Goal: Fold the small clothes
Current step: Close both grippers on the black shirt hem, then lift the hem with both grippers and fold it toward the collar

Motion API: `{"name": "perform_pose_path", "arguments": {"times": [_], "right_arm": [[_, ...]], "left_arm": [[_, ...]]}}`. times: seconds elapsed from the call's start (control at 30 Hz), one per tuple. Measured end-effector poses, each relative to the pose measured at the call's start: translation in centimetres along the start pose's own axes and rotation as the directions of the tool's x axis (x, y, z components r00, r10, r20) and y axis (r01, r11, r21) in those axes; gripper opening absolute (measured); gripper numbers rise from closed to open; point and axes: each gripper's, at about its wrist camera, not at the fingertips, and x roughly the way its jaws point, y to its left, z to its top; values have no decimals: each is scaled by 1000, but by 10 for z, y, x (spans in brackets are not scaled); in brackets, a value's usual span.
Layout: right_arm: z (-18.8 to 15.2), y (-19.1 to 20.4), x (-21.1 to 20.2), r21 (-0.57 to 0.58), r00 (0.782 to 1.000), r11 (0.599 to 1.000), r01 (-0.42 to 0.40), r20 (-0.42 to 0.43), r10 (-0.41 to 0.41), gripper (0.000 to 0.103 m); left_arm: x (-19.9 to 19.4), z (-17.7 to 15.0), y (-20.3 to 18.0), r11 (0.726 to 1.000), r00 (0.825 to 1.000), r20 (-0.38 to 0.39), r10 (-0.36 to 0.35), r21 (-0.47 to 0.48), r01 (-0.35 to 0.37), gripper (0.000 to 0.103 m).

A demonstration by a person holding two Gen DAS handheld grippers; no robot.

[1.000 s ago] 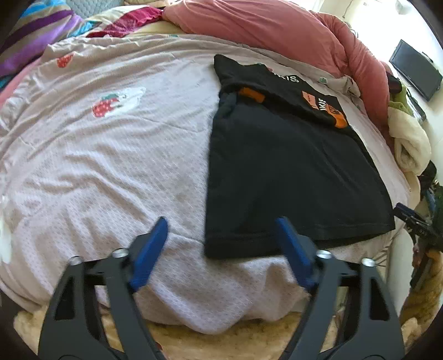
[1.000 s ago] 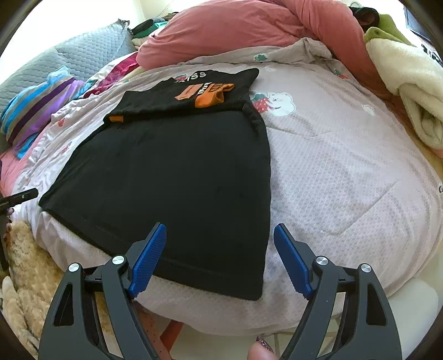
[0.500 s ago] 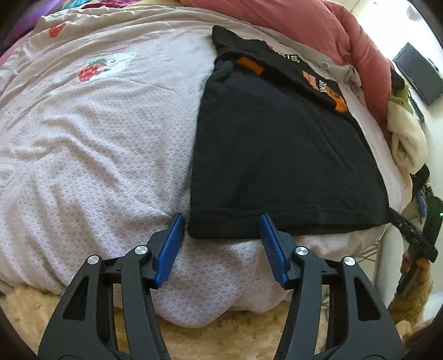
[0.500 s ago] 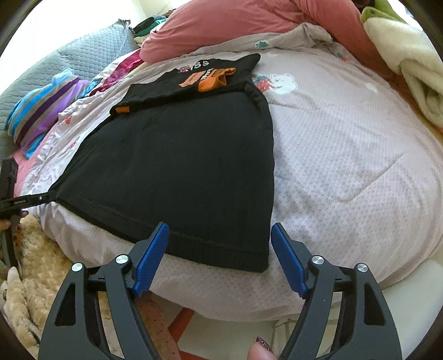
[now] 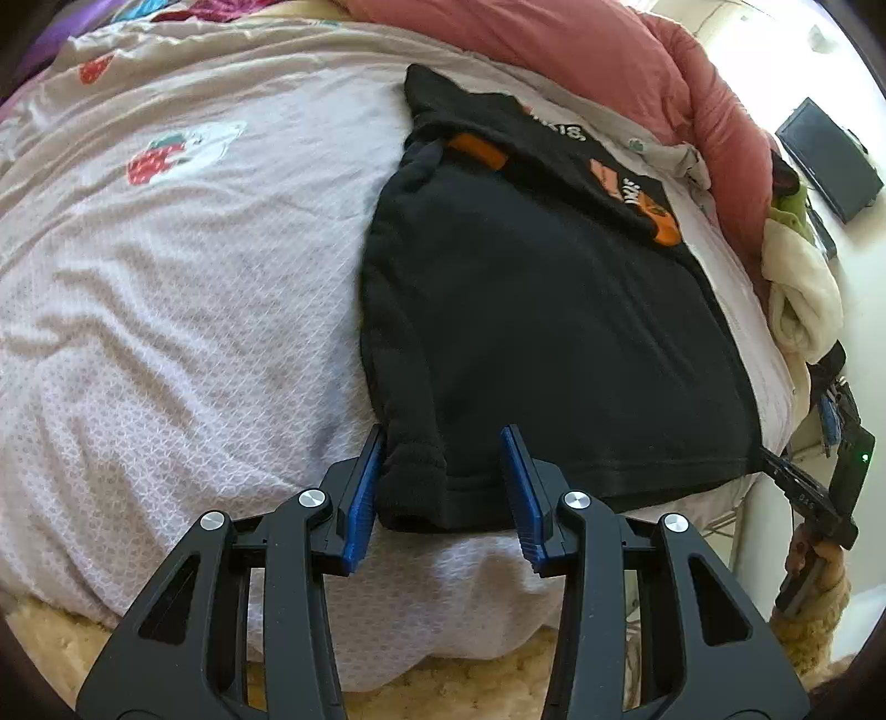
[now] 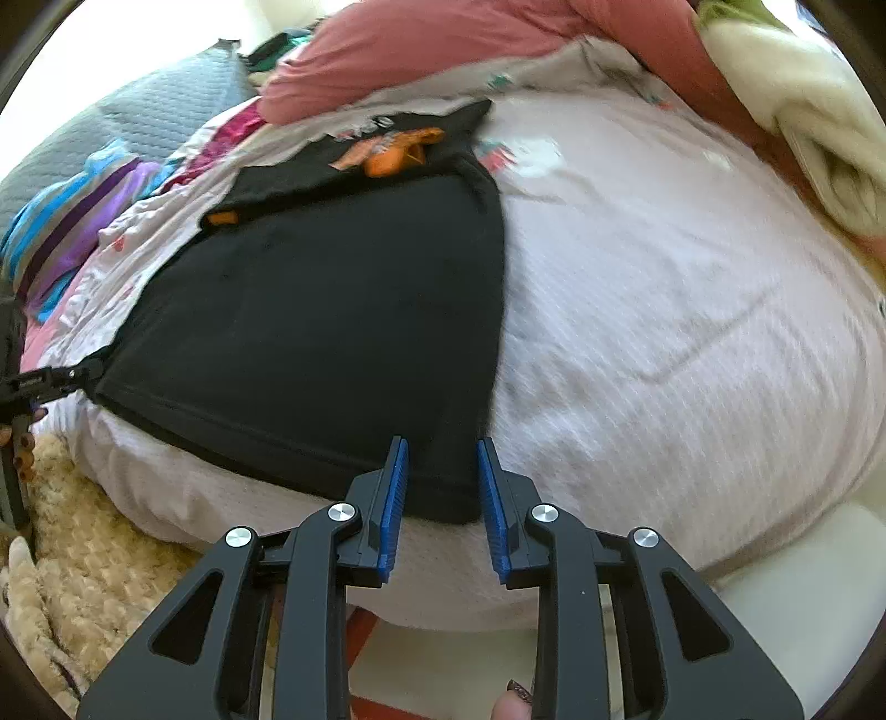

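Both tools have come closer to the near hem of the black shirt (image 5: 554, 343) since the earlier frames, and the jaws of each have just been closing.

Left tool (image 5: 446, 490) now straddles the shirt's near-left corner: its left pad touches the bunched black cloth, while the right pad stands apart over the hem, so the jaws are narrowed around the corner but not yet pinching it.

Right tool (image 6: 442, 501) sits at the shirt's (image 6: 332, 332) near-right corner, at 6 o'clock in its view. Its jaws are narrow, with the corner between the pads; whether they press on the cloth I cannot tell.

Lying flat on the pale quilted bed cover (image 5: 166, 332), the shirt has its orange-printed top part folded over at 12 o'clock. A pink duvet (image 5: 554, 44) is heaped beyond it, and a cream blanket (image 6: 819, 127) lies at 2 o'clock.
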Motion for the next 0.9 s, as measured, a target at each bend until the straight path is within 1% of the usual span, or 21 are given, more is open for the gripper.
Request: {"name": "perform_pose_path", "arguments": {"times": [0.13, 0.2, 0.23, 0.27, 0.3, 0.33, 0.37, 0.47, 0.57, 0.7, 0.9], "right_arm": [[-6, -4, 7, 41, 998, 998, -57, -23, 57, 30], [-7, -5, 12, 63, 996, 994, -85, -27, 87, 30], [-6, -4, 12, 60, 995, 993, -99, -24, 101, 25], [-5, -1, 11, 48, 995, 994, -100, -16, 101, 16], [-4, 1, 7, 31, 995, 995, -96, -6, 96, 13], [-2, 4, 1, 11, 995, 995, -102, 9, 102, 10], [1, 5, -3, -1, 994, 994, -109, 23, 109, 10], [10, 8, -20, -34, 989, 992, -123, 76, 126, 9], [24, 7, -35, -56, 984, 992, -112, 135, 119, 9], [44, 2, -50, -45, 965, 987, -154, 207, 160, 9], [81, 0, -65, -49, 939, 986, -160, 301, 168, 9]], "left_arm": [[0, -1, 4, 1000, 1000, -6, -20, -14, 20, 33], [0, 0, 5, 999, 1000, -3, -24, -22, 24, 28], [0, 0, 6, 999, 1000, 1, -27, -30, 27, 25], [-1, 1, 8, 998, 999, 3, -34, -43, 35, 21], [-1, 2, 9, 998, 999, 6, -42, -56, 43, 16], [-3, 3, 9, 997, 999, 10, -49, -59, 50, 7], [-5, 4, 9, 997, 998, 16, -54, -56, 55, 6], [-11, 9, 6, 995, 996, 30, -82, -55, 84, 5], [-19, 18, 7, 990, 991, 58, -120, -69, 124, 5], [-34, 35, 2, 988, 985, 106, -136, -62, 143, 5], [-51, 65, -3, 984, 972, 174, -156, -53, 167, 5]]}}
